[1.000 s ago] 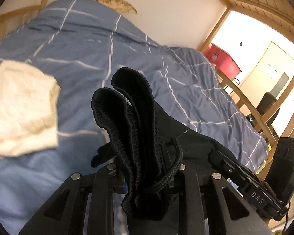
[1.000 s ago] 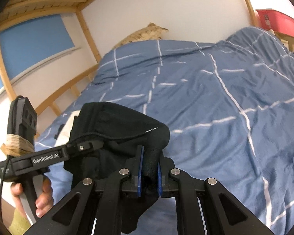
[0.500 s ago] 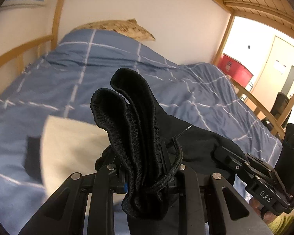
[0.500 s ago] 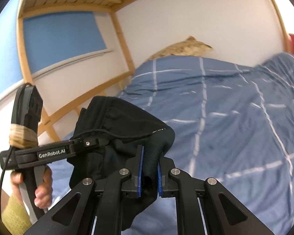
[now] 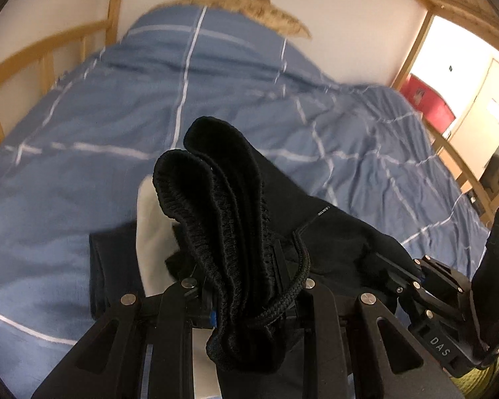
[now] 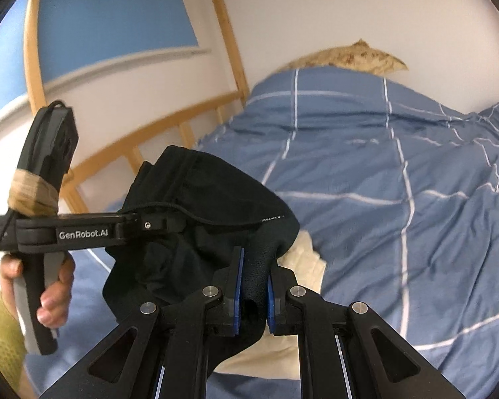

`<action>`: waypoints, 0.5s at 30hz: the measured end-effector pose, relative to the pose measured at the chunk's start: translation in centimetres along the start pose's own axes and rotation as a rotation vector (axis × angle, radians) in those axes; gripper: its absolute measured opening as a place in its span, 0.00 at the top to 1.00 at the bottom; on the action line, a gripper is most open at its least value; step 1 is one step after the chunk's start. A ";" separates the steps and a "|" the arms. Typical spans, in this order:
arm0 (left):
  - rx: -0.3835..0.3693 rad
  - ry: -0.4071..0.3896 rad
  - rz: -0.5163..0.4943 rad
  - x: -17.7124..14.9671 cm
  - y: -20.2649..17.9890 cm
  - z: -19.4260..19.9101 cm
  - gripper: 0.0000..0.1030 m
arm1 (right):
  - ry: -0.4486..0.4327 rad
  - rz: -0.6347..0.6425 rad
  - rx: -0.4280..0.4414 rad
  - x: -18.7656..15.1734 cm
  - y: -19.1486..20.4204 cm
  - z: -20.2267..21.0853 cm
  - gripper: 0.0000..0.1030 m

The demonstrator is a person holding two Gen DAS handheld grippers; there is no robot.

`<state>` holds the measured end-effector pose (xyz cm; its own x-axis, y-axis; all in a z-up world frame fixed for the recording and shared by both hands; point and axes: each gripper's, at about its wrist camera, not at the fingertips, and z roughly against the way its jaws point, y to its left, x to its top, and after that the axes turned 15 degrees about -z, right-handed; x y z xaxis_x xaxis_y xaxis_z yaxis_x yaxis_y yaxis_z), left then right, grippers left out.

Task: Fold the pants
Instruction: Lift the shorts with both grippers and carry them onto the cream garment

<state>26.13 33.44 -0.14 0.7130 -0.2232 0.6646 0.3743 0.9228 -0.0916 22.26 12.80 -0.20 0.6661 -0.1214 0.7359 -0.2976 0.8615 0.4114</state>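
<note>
Left tool (image 5: 246, 302) clamped on the bunched waistband, right tool (image 6: 252, 286) clamped on another edge of the black pants (image 6: 196, 212). Pants held in the air above the bed (image 6: 399, 166), over a cream cloth (image 6: 302, 259). No neat fold visible; laying flat and folding remain, I'd judge.

The left gripper (image 5: 246, 302) is matte black plastic with two flat linkage arms, each cut with a triangular window and pinned with round silver screws; a sliver of blue pad shows at its inner edge. At 4 o'clock in the left wrist view, the other tool's body reads "DAS" in white. The right gripper (image 6: 252, 286) has the same black arms and silver screws, with blue pads lining both fingers. At 9 o'clock there, a black bar reads "GenRobot.AI", tan tape wraps its upright handle, and a thin black cable trails down. The left hand (image 6: 46, 286) shows bare skin above a yellow-green knit sleeve.
</note>
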 end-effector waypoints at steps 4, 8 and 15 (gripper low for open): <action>-0.001 0.033 0.027 -1.6 0.5 -0.5 0.75 | 0.063 -0.026 0.000 -1.9 -0.5 -1.2 0.88; 0.024 0.077 0.018 -2.5 0.6 -0.9 0.71 | 0.130 -0.056 -0.002 -3.9 -1.2 -2.2 0.87; 0.084 0.117 0.045 -3.4 2.0 -0.5 0.50 | 0.166 -0.053 -0.045 -4.3 -1.2 -2.7 0.82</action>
<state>24.79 35.88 -2.95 0.7940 -0.2120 0.5697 0.2931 0.9546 -0.0533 21.60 13.66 -5.30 0.7850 -0.0870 0.6134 -0.2310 0.8776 0.4200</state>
